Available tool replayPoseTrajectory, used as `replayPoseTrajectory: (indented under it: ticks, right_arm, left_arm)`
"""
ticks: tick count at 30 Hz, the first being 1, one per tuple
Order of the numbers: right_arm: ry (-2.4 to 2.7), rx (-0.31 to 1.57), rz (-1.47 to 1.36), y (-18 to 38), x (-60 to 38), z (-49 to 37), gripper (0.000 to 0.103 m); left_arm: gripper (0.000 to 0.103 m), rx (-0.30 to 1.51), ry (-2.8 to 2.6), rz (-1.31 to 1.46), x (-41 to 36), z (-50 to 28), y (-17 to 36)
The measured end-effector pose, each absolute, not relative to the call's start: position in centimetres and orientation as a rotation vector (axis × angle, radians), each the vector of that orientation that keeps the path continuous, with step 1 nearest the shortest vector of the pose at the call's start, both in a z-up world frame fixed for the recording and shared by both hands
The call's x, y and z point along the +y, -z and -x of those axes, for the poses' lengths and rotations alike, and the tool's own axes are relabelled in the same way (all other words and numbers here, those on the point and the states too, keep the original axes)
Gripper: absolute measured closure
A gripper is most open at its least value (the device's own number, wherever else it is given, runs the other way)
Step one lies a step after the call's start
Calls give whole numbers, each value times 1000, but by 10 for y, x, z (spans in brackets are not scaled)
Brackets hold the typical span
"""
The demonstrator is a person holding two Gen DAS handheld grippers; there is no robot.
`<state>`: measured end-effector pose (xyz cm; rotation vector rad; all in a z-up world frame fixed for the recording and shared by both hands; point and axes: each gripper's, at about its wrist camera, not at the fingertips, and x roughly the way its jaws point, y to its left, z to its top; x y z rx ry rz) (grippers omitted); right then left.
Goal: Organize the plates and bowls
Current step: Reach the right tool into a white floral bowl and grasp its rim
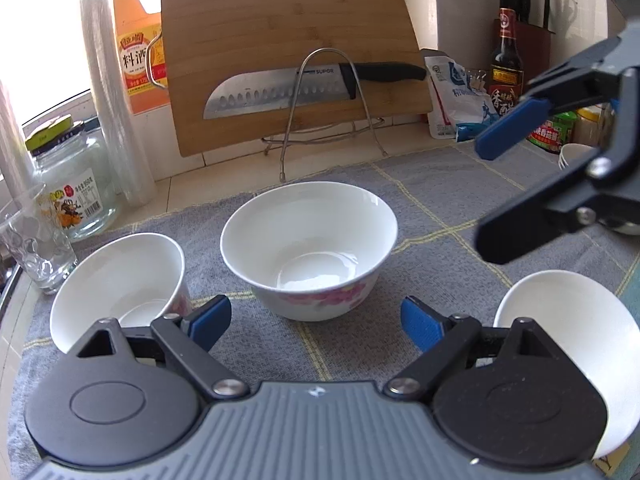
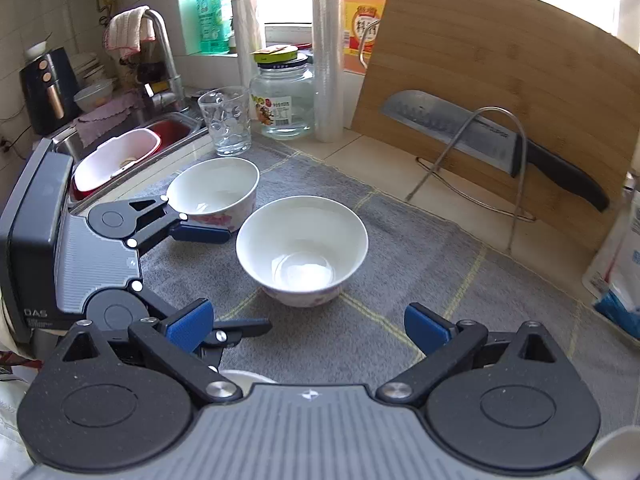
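Three white bowls stand on a grey cloth [image 1: 460, 192]. The middle bowl [image 1: 308, 248], with pink flowers on its side, is just ahead of my left gripper [image 1: 316, 322], which is open and holds nothing. A second bowl [image 1: 116, 284] is beside its left finger and a third bowl [image 1: 568, 340] beside its right finger. My right gripper [image 1: 488, 200] hovers at the right, open and empty. In the right wrist view the middle bowl [image 2: 302, 248] lies ahead of the right gripper [image 2: 308, 326], and the left gripper [image 2: 248, 280] reaches in from the left near the far bowl [image 2: 214, 192].
A bamboo cutting board [image 1: 280, 40] leans on the back wall with a knife [image 1: 280, 92] on a wire rack [image 1: 332, 120]. A glass jar [image 1: 76, 192], tumbler [image 1: 32, 248] and plastic roll [image 1: 112, 100] stand at the left. Sauce bottles [image 1: 506, 64] stand at the right. A sink [image 2: 132, 148] lies beyond.
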<state>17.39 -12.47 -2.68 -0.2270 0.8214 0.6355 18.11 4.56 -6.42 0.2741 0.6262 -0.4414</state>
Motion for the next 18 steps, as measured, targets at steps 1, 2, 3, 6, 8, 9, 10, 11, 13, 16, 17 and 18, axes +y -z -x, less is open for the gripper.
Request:
replayPoseTrajectory:
  ticks: [1,2,3,6,8,9,10,11,13,16,17,18]
  right_arm:
    - [-642,829,226,28,-124,-180,0]
    - [-653,840,221,30,-123,-185,0]
    - [-660,847,214,31,-122,-191,1]
    - [-680,863,197,36,-117,-208,1]
    - [-692,871,187,38,-115,-217,2]
    - [-702,878,179,40,-113,-222,4]
    - [-709,885,172,41,-112,-228,5]
    - [-717,892,165,43,-111,-233,5]
    - [-724,907,155,48,-108,-243,8]
    - [-741,928,133,53,-106,-255,11]
    - [-745,931,129,54,-105,-258,13]
    - [-749,936,128,56,-104,-261,15]
  left_arm:
    - [12,624,441,-268,45,-182,64]
    - [12,623,440,-265,44,-184,64]
    - [12,621,437,-263,42,-185,64]
    - [12,625,430,-248,40,-189,64]
    - [12,629,427,-238,41,-192,64]
    - [12,631,426,-236,40,-193,65]
    - [12,632,420,-235,40,-194,65]
    - [13,633,419,-236,40,-194,66]
    - [13,634,412,-237,40,-195,66]
    - [13,640,410,-225,40,-197,67]
    - [13,640,412,-221,40,-197,67]
    - [14,640,412,-219,41,-197,67]
